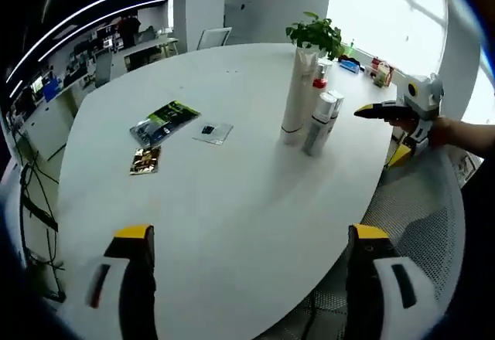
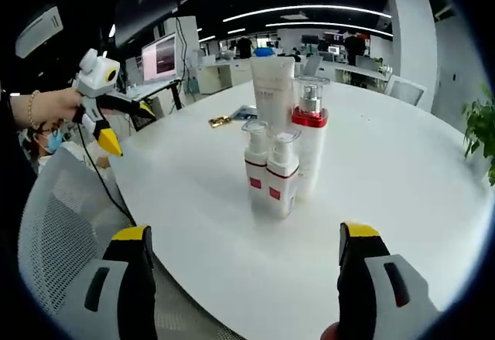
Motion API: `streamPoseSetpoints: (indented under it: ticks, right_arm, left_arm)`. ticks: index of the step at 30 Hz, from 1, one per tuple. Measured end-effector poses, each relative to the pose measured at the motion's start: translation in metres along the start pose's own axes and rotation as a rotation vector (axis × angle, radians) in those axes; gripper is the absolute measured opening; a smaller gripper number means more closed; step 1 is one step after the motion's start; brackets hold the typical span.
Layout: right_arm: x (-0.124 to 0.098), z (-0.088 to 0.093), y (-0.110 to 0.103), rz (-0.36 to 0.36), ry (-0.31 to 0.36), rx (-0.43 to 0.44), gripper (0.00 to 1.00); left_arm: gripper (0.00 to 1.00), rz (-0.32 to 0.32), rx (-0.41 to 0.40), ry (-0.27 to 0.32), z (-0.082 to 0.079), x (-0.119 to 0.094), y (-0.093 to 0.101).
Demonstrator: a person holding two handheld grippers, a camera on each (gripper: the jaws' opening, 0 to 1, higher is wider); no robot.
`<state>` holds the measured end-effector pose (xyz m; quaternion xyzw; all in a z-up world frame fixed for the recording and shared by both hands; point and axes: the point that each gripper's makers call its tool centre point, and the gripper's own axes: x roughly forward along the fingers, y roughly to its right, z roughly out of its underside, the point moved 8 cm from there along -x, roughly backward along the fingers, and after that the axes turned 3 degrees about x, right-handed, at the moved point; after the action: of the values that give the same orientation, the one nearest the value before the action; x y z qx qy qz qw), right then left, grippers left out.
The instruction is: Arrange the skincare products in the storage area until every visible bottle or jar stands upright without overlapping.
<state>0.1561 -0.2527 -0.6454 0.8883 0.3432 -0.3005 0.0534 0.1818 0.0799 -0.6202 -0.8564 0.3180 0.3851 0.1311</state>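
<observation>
White table [image 2: 402,193], white bottles w/ red bands [image 2: 275,178], green-black packet [image 1: 164,120], gold sachet [image 1: 145,159]

bright daylight pours in from the far right window [image 1: 402,8], blown out to plain white, and it puts a soft sheen on the white table [image 1: 232,193]. shadows under the bottles [image 2: 282,166] are faint and short. in the right gripper view the far office is dimmer, lit by ceiling strip lights [image 2: 309,9]. edges bend strongly and soften toward the rim; the middle stays fairly sharp.
</observation>
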Motion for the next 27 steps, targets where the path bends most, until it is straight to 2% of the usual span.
streamPoseSetpoints:
  ticks: [13,18,27]
  right_arm:
    - [0.001,0.001,0.005,0.008,0.004,0.029,0.98]
    - [0.000,0.002,0.007,0.019,-0.002,0.042,0.98]
    - [0.000,0.002,0.010,0.046,-0.002,0.047,0.97]
  left_arm:
    - [0.98,0.043,0.102,-0.042,-0.033,0.033,-0.019]
    - [0.98,0.046,0.133,-0.058,-0.045,0.046,-0.033]
    - [0.97,0.047,0.132,-0.088,-0.063,0.069,-0.065]
